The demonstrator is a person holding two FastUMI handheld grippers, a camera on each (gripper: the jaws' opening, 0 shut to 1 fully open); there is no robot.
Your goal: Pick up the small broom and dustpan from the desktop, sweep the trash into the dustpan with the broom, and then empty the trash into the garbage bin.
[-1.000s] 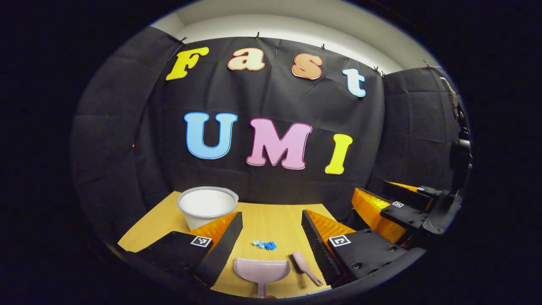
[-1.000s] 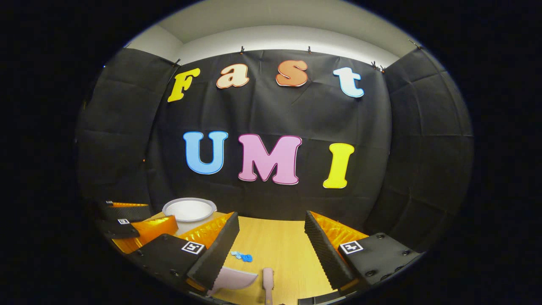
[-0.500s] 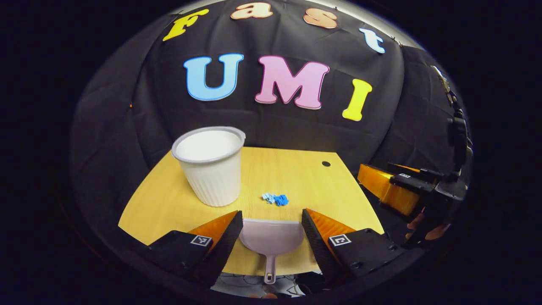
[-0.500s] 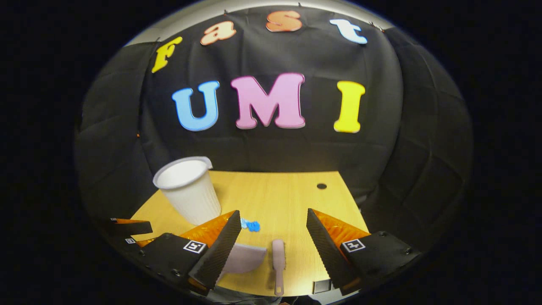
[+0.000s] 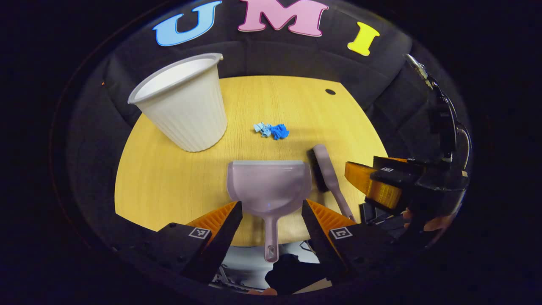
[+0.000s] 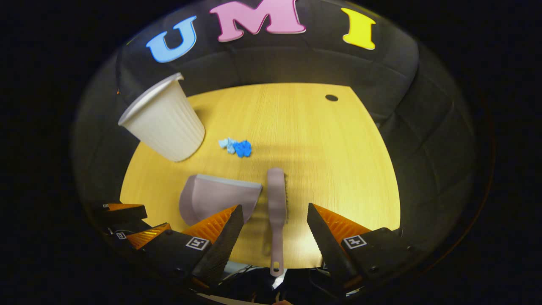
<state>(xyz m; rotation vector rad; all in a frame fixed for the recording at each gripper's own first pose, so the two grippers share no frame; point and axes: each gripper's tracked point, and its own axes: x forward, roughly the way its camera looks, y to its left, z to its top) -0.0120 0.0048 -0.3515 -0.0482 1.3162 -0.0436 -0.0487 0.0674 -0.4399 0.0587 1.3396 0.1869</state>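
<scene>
A pale pink dustpan (image 5: 269, 184) lies on the wooden desktop (image 5: 169, 182), its handle over the near edge, between the fingers of my open left gripper (image 5: 271, 212), which hangs above it without touching. The small pink broom (image 6: 277, 203) lies just right of the dustpan (image 6: 218, 201), its handle pointing at the near edge, between the fingers of my open right gripper (image 6: 275, 218). Blue scraps of trash (image 5: 271, 130) lie beyond the dustpan. A white ribbed bin (image 5: 184, 108) stands at the back left. In the left gripper view the right gripper (image 5: 381, 182) shows beside the broom (image 5: 328, 173).
A small dark hole (image 6: 331, 98) sits in the desktop (image 6: 338, 169) near its far right corner. The black cloth wall closes the far side and both sides. A hand (image 5: 427, 220) holds the right gripper. Cables and dark shapes lie below the near edge.
Both grippers have risen and tilted down over the near edge of the desktop. The dustpan and broom now lie in line between their open fingers. Nothing on the desk has moved.
</scene>
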